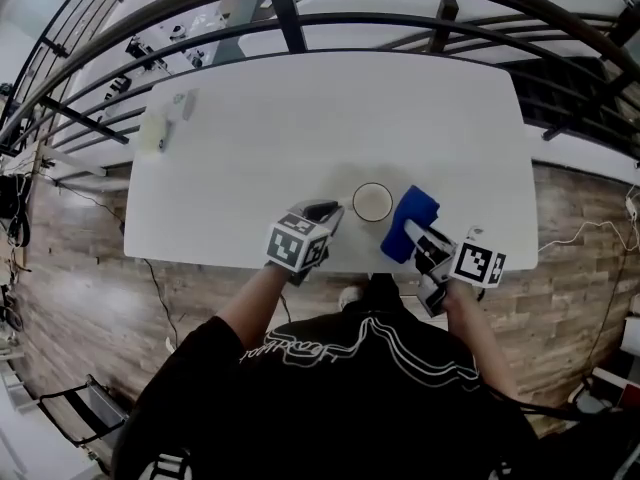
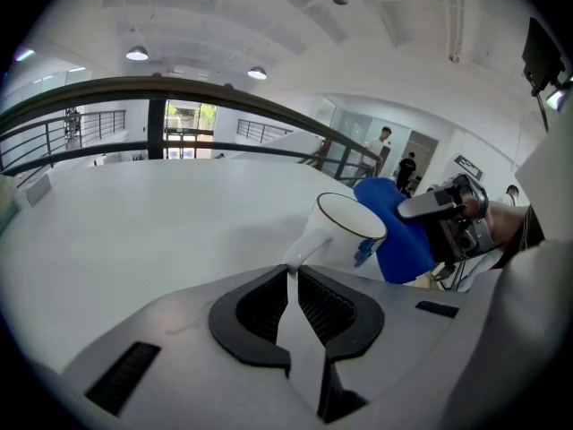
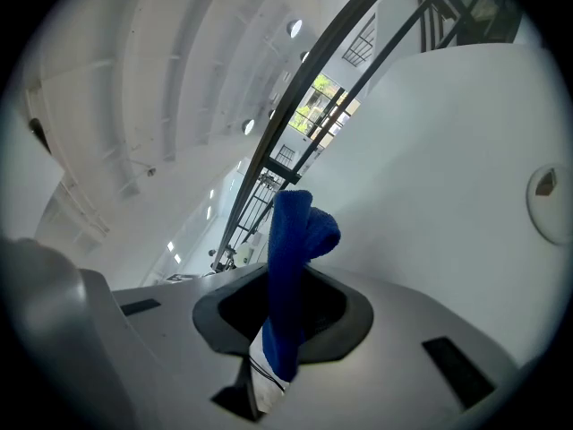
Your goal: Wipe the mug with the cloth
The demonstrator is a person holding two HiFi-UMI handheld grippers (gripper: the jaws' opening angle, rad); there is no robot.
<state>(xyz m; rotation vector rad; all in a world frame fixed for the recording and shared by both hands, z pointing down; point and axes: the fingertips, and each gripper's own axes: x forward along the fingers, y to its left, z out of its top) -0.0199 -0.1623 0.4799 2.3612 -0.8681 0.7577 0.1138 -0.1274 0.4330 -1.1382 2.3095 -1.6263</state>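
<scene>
Left gripper (image 2: 293,278) tilts downward, its jaws pinching the mug (image 2: 347,229) by the handle. Right gripper (image 3: 285,305) is clamped on a blue cloth (image 3: 292,258), just right of the mug. Both are near the table's (image 1: 300,118) near edge, with open white surface beyond, small objects (image 1: 165,130) at the far left corner and a railing (image 1: 290,18) behind

This looks like a large, bright hall in an office or lab building. A white table (image 1: 250,148) stands on a wood-plank floor (image 1: 70,258) beside a curved black metal railing (image 1: 300,23), with loose cables (image 1: 155,288) on the floor. The white ceiling is high with round lamps (image 2: 137,54), and people (image 2: 385,141) stand far off.
</scene>
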